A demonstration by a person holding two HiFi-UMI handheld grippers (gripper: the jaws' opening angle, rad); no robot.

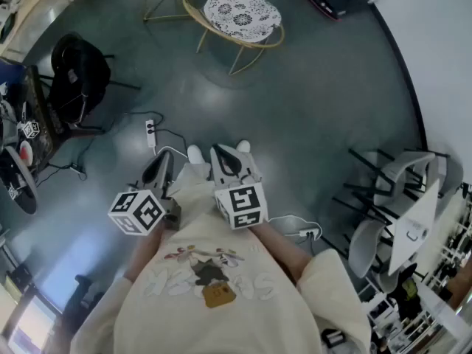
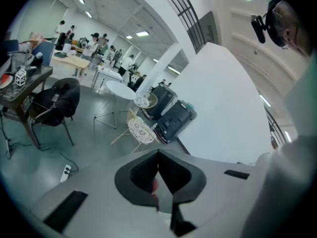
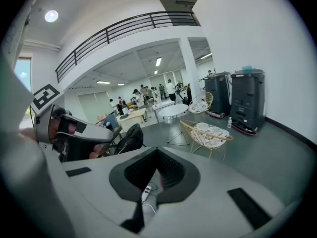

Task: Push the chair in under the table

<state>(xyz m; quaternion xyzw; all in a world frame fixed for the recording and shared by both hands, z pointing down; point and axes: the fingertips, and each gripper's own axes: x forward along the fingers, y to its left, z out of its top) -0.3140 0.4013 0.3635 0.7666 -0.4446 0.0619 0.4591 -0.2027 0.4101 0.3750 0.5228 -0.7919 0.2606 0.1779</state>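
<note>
Head view: the left gripper (image 1: 158, 169) and right gripper (image 1: 227, 161) sit tucked against the chest with jaws together and empty, probably a carrying pose, since neither chair is near. The yellow wire-framed chair with a white patterned cushion (image 1: 241, 12) stands well ahead. A black chair draped in dark cloth (image 1: 80, 71) stands left.

Left gripper view: closed pads hold nothing. Only here does the round white table (image 2: 121, 89) show whole, beside the yellow chair.

Right gripper view: jaws are shut and empty. That chair stands clear of the table, likely the task's.
</note>
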